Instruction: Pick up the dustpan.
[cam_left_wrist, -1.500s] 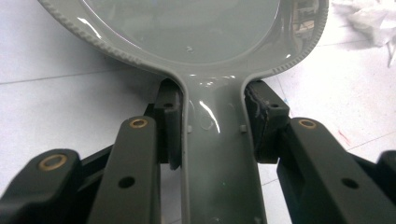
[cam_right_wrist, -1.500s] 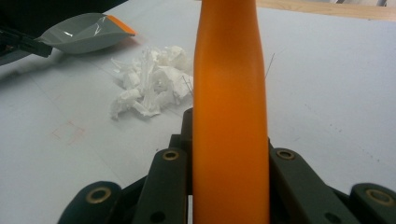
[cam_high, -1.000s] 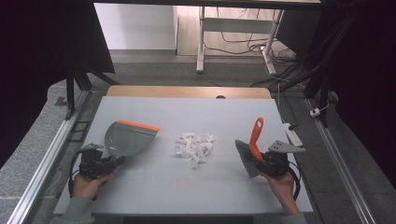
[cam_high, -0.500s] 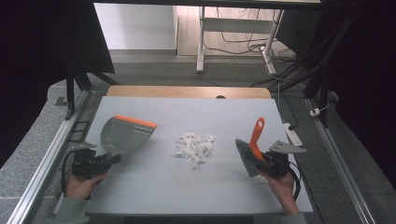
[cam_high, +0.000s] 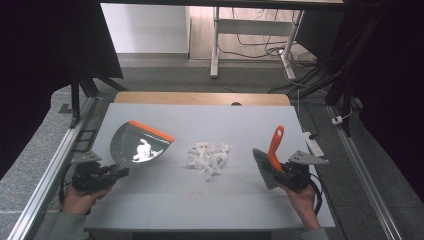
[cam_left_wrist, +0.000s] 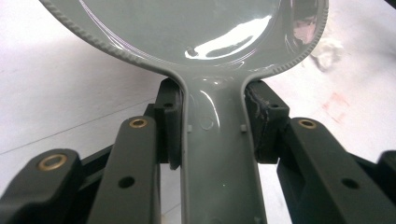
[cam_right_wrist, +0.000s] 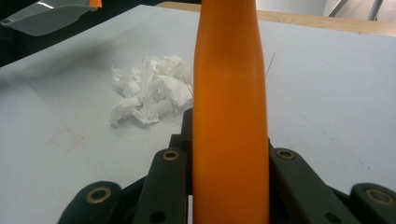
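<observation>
At table centre, the paper scraps (cam_high: 208, 157) lie light and soft; sweep gently. Your left gripper (cam_high: 107, 173) clamps the stiff dustpan (cam_high: 140, 144) handle, right gripper (cam_high: 285, 172) clamps the brush (cam_high: 270, 157) handle.

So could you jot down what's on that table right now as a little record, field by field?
Left gripper: shut on the handle of a grey plastic dustpan with an orange lip, pan tilted up off the table
Right gripper: shut on the orange handle of a grey-bristled hand brush
In the pan: a white patch, a scrap or glare, cannot tell
Between them: a pile of crumpled white paper scraps
Surface: a pale grey table
</observation>
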